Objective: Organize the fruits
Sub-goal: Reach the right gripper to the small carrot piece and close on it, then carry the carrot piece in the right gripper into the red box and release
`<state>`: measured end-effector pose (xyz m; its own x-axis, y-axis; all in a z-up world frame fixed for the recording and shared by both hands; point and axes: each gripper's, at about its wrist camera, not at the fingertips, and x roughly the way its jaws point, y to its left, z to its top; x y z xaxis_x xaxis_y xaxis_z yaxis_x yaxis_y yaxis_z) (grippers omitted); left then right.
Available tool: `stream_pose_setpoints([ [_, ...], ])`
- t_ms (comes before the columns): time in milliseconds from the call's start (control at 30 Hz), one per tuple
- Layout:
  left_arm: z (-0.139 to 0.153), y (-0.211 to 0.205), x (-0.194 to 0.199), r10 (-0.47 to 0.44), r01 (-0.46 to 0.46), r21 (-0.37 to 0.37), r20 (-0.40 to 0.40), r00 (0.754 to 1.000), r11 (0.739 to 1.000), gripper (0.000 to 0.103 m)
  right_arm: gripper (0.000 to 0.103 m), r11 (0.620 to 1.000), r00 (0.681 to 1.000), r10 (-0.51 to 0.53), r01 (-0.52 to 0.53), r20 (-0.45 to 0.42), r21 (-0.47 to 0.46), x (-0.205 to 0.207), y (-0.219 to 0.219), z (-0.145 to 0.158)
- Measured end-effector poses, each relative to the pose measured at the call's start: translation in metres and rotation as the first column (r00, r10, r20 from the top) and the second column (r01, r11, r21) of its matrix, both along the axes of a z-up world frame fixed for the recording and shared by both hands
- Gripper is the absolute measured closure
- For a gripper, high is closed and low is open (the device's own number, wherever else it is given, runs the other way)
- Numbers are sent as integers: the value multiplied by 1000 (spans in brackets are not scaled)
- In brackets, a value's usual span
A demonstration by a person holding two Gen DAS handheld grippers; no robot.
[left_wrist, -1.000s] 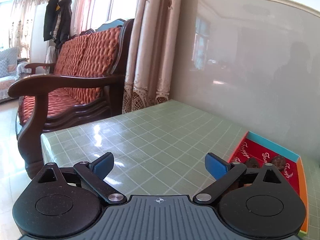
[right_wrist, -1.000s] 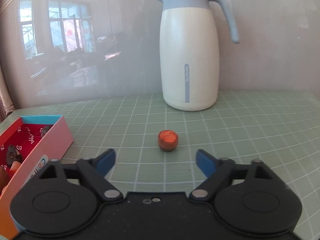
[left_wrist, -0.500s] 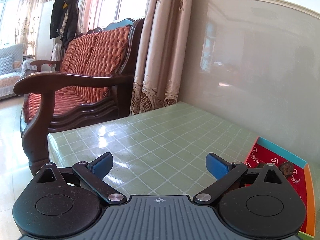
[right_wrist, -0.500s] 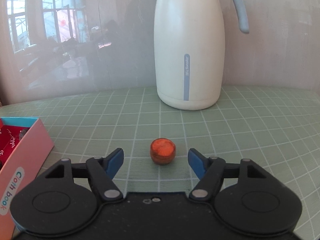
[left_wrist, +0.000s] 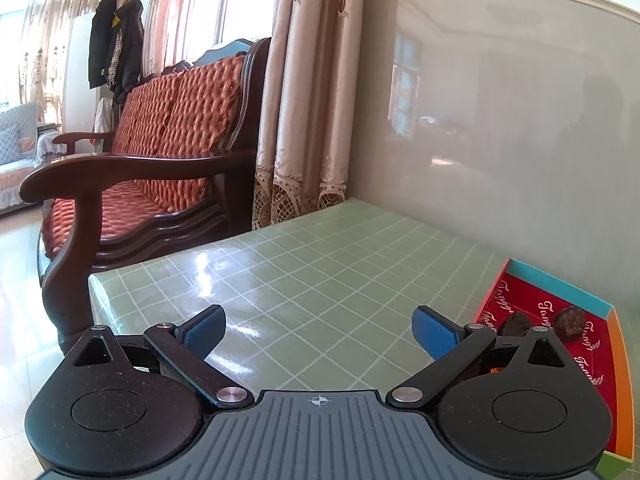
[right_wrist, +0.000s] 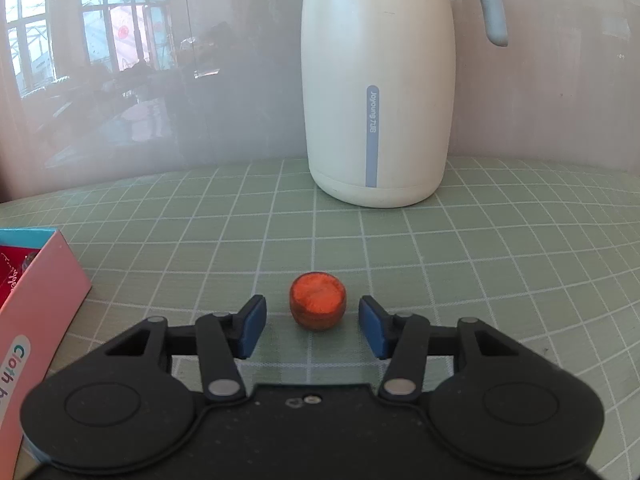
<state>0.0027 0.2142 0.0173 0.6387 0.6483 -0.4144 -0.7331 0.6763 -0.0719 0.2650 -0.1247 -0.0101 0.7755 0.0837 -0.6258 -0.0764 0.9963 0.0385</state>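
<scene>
A small round orange-red fruit (right_wrist: 318, 301) sits on the green checked tablecloth. My right gripper (right_wrist: 312, 330) is open, its blue pads (right_wrist: 253, 330) on either side of the fruit, not touching it. A shallow box (left_wrist: 614, 354) with a red lining holds two dark fruits (left_wrist: 569, 322); its pink wall shows at the left of the right wrist view (right_wrist: 38, 300). My left gripper (left_wrist: 320, 330) is open and empty above the cloth, left of the box.
A white thermos jug (right_wrist: 380, 92) stands behind the fruit against the glossy wall. A wooden armchair (left_wrist: 132, 184) with orange cushions and a curtain (left_wrist: 308, 120) lie beyond the table's left edge (left_wrist: 96, 284).
My right gripper has moved forward to the fruit and its jaws have narrowed around it. My left gripper has shifted slightly; the box shows a little further right.
</scene>
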Motion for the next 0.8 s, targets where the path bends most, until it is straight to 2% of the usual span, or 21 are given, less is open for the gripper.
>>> stream_pose_setpoints([
  [167, 0, -1, 2, 1, -1, 1, -8, 1000, 1000, 4, 74, 1000, 1000, 1, -1, 6, -4, 1, 1, 0],
  [800, 2, -7, 2, -6, 6, 5, 0, 1000, 1000, 4, 74, 995, 996, 82, -83, 32, 47, -18, 3, 11],
])
